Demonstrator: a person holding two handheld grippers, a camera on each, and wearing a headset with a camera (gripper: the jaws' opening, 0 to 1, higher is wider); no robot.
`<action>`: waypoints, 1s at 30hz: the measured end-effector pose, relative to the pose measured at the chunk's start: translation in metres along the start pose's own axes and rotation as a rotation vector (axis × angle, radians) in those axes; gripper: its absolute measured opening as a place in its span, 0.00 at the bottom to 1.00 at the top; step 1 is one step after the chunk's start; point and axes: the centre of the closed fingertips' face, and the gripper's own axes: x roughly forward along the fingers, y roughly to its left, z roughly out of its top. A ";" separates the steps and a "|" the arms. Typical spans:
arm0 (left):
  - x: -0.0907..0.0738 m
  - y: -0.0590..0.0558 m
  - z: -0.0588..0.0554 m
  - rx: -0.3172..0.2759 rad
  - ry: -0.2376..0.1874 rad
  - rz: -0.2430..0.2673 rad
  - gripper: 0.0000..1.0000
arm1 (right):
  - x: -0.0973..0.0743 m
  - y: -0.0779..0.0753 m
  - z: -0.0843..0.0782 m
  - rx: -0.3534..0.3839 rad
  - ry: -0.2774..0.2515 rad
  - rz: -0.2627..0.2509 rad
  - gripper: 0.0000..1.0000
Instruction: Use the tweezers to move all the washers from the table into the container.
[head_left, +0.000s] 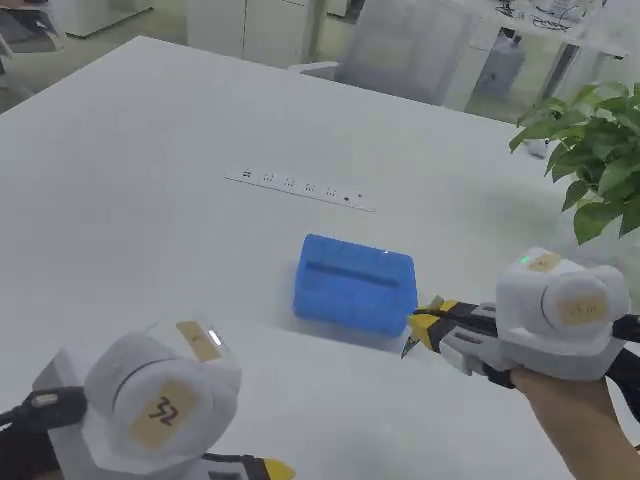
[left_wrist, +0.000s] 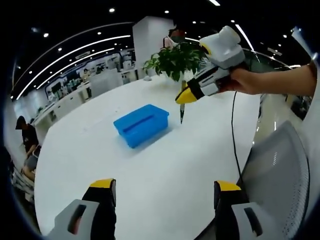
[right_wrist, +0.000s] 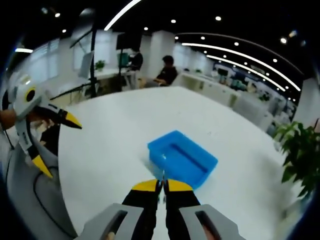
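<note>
A blue rectangular container (head_left: 355, 285) sits open-topped near the middle of the white table (head_left: 150, 170). My right gripper (head_left: 425, 322) hovers at its right corner, shut on thin tweezers (head_left: 407, 346) that point down at the tabletop. In the right gripper view the yellow-tipped jaws (right_wrist: 162, 186) pinch the tweezers (right_wrist: 163, 175) just before the container (right_wrist: 182, 157). My left gripper (head_left: 265, 467) is low at the near left, well short of the container. In the left gripper view, it (left_wrist: 165, 186) stands open with nothing between its fingers, facing the container (left_wrist: 141, 124) and the right gripper (left_wrist: 187, 94).
A flush power strip (head_left: 300, 188) lies in the table beyond the container. A leafy plant (head_left: 600, 160) stands at the right edge. Grey chairs (head_left: 395, 50) line the far side, and one chair (left_wrist: 280, 160) is beside the near edge. People (right_wrist: 167, 70) sit at distant desks.
</note>
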 end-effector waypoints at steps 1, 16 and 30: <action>0.001 0.000 0.001 0.007 0.000 -0.004 0.79 | 0.001 0.003 -0.003 -0.007 0.013 0.011 0.01; 0.006 -0.009 0.066 0.112 -0.132 -0.242 0.31 | -0.004 0.063 -0.008 -0.060 0.029 0.189 0.01; -0.004 -0.048 0.121 0.208 -0.257 -0.564 0.14 | -0.037 0.095 0.027 -0.058 -0.057 0.361 0.01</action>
